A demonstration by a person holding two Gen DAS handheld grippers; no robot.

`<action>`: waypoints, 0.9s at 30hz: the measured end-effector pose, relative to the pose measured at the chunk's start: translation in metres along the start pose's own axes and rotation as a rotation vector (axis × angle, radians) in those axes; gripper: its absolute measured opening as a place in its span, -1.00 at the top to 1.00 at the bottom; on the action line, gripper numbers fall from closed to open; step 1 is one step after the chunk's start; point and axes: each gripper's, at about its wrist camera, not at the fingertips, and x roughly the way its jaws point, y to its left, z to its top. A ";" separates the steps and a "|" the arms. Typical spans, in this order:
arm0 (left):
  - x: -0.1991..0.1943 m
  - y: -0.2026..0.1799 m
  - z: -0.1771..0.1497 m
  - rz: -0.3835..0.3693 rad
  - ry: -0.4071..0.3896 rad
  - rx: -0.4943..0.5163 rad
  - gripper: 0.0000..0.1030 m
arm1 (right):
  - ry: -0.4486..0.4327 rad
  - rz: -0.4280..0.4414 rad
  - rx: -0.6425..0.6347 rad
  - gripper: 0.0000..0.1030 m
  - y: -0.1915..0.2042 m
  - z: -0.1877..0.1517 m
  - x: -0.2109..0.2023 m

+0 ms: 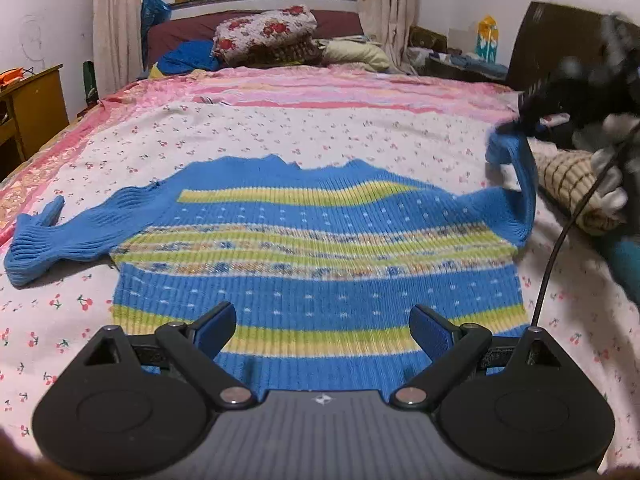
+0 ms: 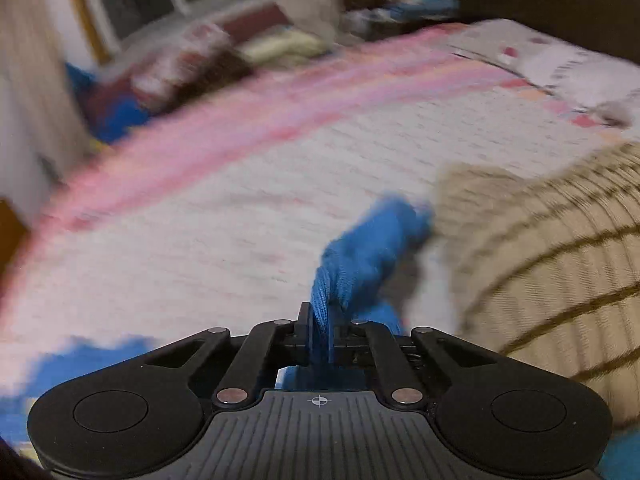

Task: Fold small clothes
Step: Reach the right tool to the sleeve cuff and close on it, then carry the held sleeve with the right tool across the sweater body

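A blue striped sweater (image 1: 316, 248) is laid flat on the bed (image 1: 280, 136), on a cherry-print sheet, body facing up. Yellow-green and patterned bands are seen across the chest and hem. One sleeve (image 1: 52, 232) is spread out flat to the left side of the left wrist view. The other sleeve (image 1: 520, 184) is lifted off the sheet at the right, its cuff clamped in the right hand-held gripper (image 2: 320, 336); in the right wrist view the blue knit (image 2: 360, 264) is pinched between jaws closed together on it. That view is heavily blurred. The left hand-held gripper (image 1: 322, 326) is held over the sweater's hem with jaws apart, nothing between them, blue pads (image 1: 216, 328) visible. A beige checked garment (image 2: 552, 264) is lying just beside the raised cuff. Floral pillows (image 1: 264, 34) are piled at the far end of the bed.
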 end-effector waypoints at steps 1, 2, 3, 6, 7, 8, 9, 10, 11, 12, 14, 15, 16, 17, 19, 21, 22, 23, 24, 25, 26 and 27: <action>-0.003 0.003 0.001 -0.001 -0.003 -0.011 -0.92 | -0.008 0.064 -0.007 0.87 0.011 -0.001 -0.011; -0.005 0.006 0.002 0.001 -0.006 -0.018 -0.92 | -0.011 0.140 -0.020 0.87 0.025 -0.003 -0.023; -0.008 0.008 0.002 0.005 -0.010 -0.022 -0.92 | -0.013 0.208 -0.034 0.87 0.038 -0.007 -0.032; -0.020 0.019 0.001 0.034 -0.028 -0.032 -0.92 | 0.026 0.450 -0.122 0.86 0.077 -0.028 -0.053; -0.024 0.024 0.000 0.045 -0.032 -0.036 -0.92 | 0.053 0.496 -0.174 0.84 0.091 -0.038 -0.055; -0.028 0.029 -0.002 0.057 -0.034 -0.042 -0.92 | 0.068 0.492 -0.236 0.82 0.102 -0.050 -0.054; -0.031 0.034 -0.005 0.068 -0.033 -0.046 -0.92 | 0.085 0.467 -0.304 0.77 0.112 -0.060 -0.051; -0.034 0.040 -0.008 0.083 -0.029 -0.054 -0.92 | 0.105 0.418 -0.376 0.76 0.120 -0.072 -0.045; -0.035 0.044 -0.011 0.092 -0.025 -0.060 -0.92 | 0.118 0.379 -0.420 0.76 0.123 -0.081 -0.040; -0.036 0.049 -0.014 0.101 -0.018 -0.067 -0.92 | 0.141 0.347 -0.455 0.76 0.125 -0.089 -0.035; -0.036 0.056 -0.017 0.108 -0.004 -0.085 -0.92 | 0.181 0.320 -0.469 0.76 0.126 -0.098 -0.028; -0.036 0.060 -0.017 0.108 0.001 -0.093 -0.92 | 0.187 0.308 -0.489 0.76 0.128 -0.103 -0.029; -0.036 0.061 -0.016 0.108 -0.001 -0.100 -0.92 | 0.181 0.290 -0.523 0.75 0.132 -0.108 -0.032; -0.035 0.062 -0.016 0.107 -0.005 -0.103 -0.92 | 0.169 0.277 -0.567 0.74 0.138 -0.111 -0.034; -0.036 0.064 -0.015 0.107 -0.012 -0.108 -0.92 | 0.157 0.280 -0.627 0.69 0.141 -0.118 -0.040; -0.036 0.066 -0.016 0.106 -0.014 -0.109 -0.92 | 0.154 0.297 -0.668 0.63 0.149 -0.124 -0.044; -0.036 0.067 -0.016 0.106 -0.014 -0.110 -0.92 | 0.153 0.301 -0.681 0.62 0.156 -0.126 -0.043; -0.036 0.068 -0.016 0.105 -0.014 -0.110 -0.92 | 0.152 0.305 -0.691 0.62 0.161 -0.128 -0.041; -0.036 0.069 -0.017 0.105 -0.014 -0.110 -0.92 | 0.154 0.312 -0.700 0.62 0.168 -0.130 -0.039; -0.035 0.070 -0.017 0.105 -0.014 -0.112 -0.92 | 0.160 0.321 -0.706 0.61 0.174 -0.131 -0.036; -0.036 0.071 -0.018 0.105 -0.015 -0.112 -0.92 | 0.166 0.328 -0.711 0.61 0.180 -0.133 -0.032; -0.036 0.072 -0.019 0.105 -0.014 -0.113 -0.92 | 0.175 0.331 -0.717 0.60 0.186 -0.134 -0.027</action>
